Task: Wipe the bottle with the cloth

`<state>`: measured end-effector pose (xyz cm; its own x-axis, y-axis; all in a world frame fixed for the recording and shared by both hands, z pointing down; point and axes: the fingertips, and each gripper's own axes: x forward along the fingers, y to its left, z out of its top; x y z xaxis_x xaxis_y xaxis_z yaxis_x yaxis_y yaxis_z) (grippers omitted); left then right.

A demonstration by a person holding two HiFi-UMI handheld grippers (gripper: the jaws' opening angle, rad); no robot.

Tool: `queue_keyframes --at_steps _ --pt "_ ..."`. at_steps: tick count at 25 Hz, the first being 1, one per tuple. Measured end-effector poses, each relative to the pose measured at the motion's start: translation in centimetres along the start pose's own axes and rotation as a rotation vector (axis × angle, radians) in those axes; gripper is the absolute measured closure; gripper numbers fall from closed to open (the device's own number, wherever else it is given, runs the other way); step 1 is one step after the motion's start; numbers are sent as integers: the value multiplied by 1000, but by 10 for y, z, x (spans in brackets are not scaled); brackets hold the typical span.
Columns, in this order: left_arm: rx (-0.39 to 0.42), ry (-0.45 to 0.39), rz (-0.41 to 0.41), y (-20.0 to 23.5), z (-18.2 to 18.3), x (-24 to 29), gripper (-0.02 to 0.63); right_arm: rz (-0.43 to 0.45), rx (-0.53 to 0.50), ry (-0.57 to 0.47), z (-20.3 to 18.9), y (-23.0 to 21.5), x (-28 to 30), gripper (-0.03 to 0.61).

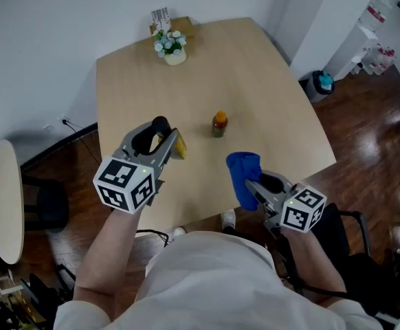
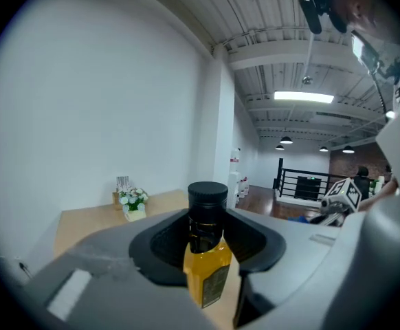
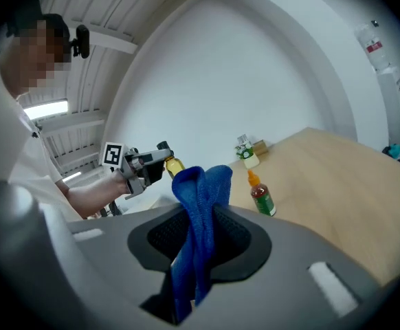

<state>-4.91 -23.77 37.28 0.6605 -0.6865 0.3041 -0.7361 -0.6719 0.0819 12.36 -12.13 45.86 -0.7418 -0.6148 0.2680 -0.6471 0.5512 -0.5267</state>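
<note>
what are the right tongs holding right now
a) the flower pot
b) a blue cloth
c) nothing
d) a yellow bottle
b: the right tongs are shut on the blue cloth; the yellow bottle sits in the left tongs.

- Orange-capped sauce bottle (image 1: 218,124) stands mid-table, just ahead of the gap between left gripper (image 1: 176,144) and right gripper (image 1: 251,183).
- Flower pot (image 1: 171,48) sits at the far edge, well apart.
- Bare table (image 1: 275,95) lies open on either side.
</note>
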Motion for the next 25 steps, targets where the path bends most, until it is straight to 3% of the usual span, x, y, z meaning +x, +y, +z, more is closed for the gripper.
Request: queue_keyframes --at_steps 11,20,25 --pt "-57 34 212 41 -94 90 453 -49 -9 71 8 -31 -41 486" --pt "-56 50 272 48 -127 124 453 -80 -7 136 9 -56 -68 486" --pt "-40 49 289 47 -129 129 451 -64 -12 143 11 -56 -62 486"
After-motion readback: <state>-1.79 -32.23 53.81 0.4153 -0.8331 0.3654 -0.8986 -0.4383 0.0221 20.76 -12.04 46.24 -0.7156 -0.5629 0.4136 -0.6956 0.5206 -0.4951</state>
